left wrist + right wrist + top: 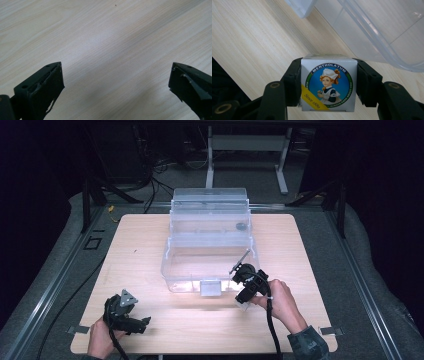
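A small white Mentholatum carton with a round blue picture of a nurse sits squarely between the black jaws of my right gripper, which is shut on it. From above, that gripper hovers just over the table by the front right corner of a clear plastic storage box; the carton shows as a pale patch under it. The box's curved rim lies close ahead to the right. My left gripper rests low at the table's front left, jaws open and empty over bare wood.
The clear box's lid stands raised at the back, and a flat latch sticks out of its front wall. The light wooden table ends close behind both hands. Dark floor, cables and a metal frame lie beyond.
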A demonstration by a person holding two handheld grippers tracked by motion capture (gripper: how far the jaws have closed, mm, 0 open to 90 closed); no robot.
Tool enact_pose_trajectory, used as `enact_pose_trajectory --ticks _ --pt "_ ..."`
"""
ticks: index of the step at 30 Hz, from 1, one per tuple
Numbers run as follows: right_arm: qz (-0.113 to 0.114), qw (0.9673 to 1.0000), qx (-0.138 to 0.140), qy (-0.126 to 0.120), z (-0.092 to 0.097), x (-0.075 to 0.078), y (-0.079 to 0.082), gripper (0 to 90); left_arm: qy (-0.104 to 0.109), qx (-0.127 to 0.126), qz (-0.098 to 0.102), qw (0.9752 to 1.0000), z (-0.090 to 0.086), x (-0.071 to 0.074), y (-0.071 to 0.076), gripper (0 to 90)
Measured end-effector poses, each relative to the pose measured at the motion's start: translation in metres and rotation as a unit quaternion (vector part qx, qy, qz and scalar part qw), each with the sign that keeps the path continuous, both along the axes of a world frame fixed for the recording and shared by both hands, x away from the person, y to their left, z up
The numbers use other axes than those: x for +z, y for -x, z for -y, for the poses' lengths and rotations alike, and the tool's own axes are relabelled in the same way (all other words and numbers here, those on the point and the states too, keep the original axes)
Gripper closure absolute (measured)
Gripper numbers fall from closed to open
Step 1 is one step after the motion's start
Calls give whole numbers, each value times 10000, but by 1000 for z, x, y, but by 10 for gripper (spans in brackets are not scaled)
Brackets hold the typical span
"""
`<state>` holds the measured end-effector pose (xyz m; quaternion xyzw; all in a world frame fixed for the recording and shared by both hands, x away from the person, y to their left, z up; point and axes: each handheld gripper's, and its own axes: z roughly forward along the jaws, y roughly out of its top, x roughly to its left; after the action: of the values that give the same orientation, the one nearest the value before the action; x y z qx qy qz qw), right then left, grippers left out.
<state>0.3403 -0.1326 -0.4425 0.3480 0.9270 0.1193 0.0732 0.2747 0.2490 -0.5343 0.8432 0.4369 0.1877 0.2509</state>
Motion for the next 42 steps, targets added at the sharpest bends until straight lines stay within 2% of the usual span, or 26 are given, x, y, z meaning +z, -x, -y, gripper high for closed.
enact_pose_trajectory --ticks 1,2,12,22,37,42 --pt "-1 10000 10 -71 0 0 0 458 3 6 2 10000 1 0 0 0" --pt "9 10000 26 1 0 2 0 458 3 6 2 10000 1 0 0 0" --pt "67 9999 -63 -73 7 15 -1 459 -13 -46 -3 10000 1 0 -1 0" --pt "179 9998 -51 -2 8 33 -2 459 -6 -47 15 10000 2 0 -1 0" --pt "306 9995 -89 -83 12 57 -5 459 -9 -53 4 10000 2 -1 0 0" --pt "331 9994 -60 -13 11 63 -7 459 8 -42 1 10000 0 0 0 0"
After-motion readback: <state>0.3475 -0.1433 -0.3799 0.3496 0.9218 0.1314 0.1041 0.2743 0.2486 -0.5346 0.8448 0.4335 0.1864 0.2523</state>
